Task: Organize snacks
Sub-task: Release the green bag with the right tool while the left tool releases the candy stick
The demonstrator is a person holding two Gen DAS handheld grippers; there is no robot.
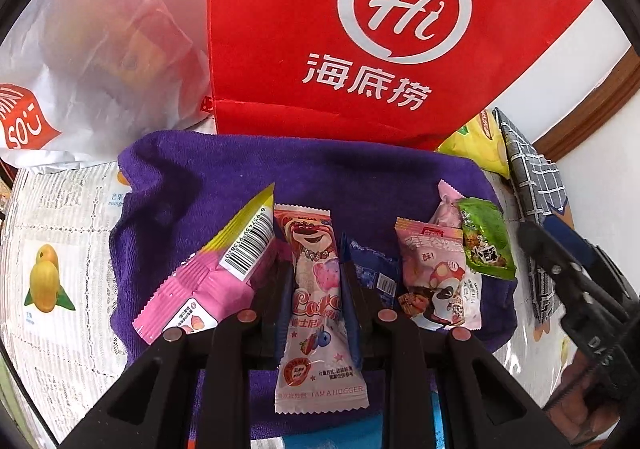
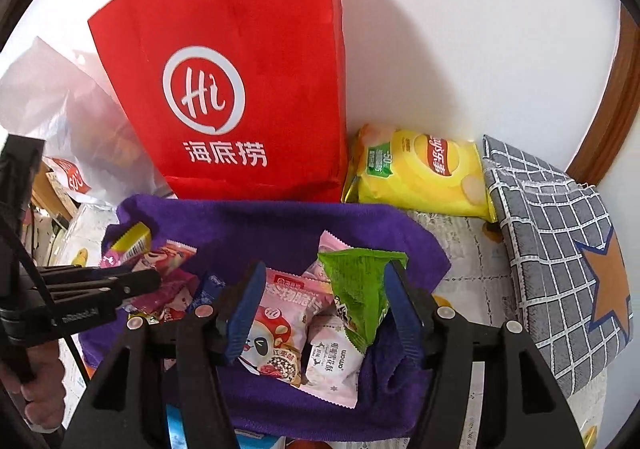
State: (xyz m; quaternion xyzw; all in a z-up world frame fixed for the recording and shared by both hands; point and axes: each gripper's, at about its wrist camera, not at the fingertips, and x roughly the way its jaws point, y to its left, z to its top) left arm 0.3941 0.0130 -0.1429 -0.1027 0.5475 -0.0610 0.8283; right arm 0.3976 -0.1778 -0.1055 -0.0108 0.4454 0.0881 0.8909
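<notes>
My left gripper (image 1: 310, 289) has its fingers clamped on the pink bear snack pack (image 1: 314, 301), long axis running straight away from me along the fingers, bear face at the far end, over the purple towel (image 1: 208, 177). Right gripper (image 2: 324, 313) fingers are spread, w/ the green packet (image 2: 360, 289) and mushroom snack pack (image 2: 276, 325) lying between them, not gripped. Only the right view shows the yellow chips bag (image 2: 420, 173) in full beside the red bag (image 2: 240, 89); the left view alone shows the barcode pack (image 1: 216, 269) and mango-print desk (image 1: 52, 281).
</notes>
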